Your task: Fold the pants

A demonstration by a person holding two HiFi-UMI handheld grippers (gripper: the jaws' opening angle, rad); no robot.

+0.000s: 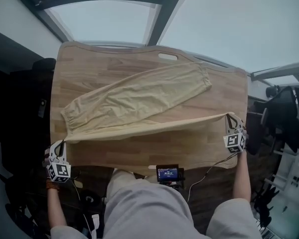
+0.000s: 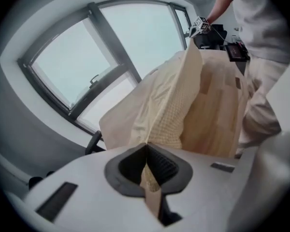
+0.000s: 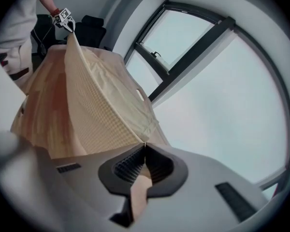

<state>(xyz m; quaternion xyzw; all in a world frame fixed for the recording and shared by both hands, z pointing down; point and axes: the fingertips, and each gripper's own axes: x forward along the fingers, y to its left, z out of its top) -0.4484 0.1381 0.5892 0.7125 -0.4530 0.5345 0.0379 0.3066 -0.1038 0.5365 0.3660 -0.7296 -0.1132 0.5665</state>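
One wooden table (image 1: 89,68) fills the middle of the head view, set below a large sloping window (image 1: 229,24). Across the table lie the pants (image 1: 139,96), pale yellow; one leg rests flat on the wood, running from the gathered end at near left to the cuff at far right. The near edge of the garment is raised off the surface and drawn into a taut, almost straight line between the two grippers. The left gripper (image 1: 63,142) stands at the near left corner of the table; in its own view its jaws (image 2: 146,146) are clamped together on the cloth, with a strip of fabric (image 2: 169,105) pinched between the ribbed pads and trailing out behind them. The right gripper (image 1: 229,115) stands at the near right edge; its own view shows the jaws (image 3: 144,146) likewise closed tight on the pants (image 3: 101,110), close to a stitched hem, with a tongue of cloth passing through the pads. Each gripper view shows the opposite gripper at the far end of the stretched fabric. At the near edge of the table, between the person's arms, sits a small device with a lit screen (image 1: 168,173).
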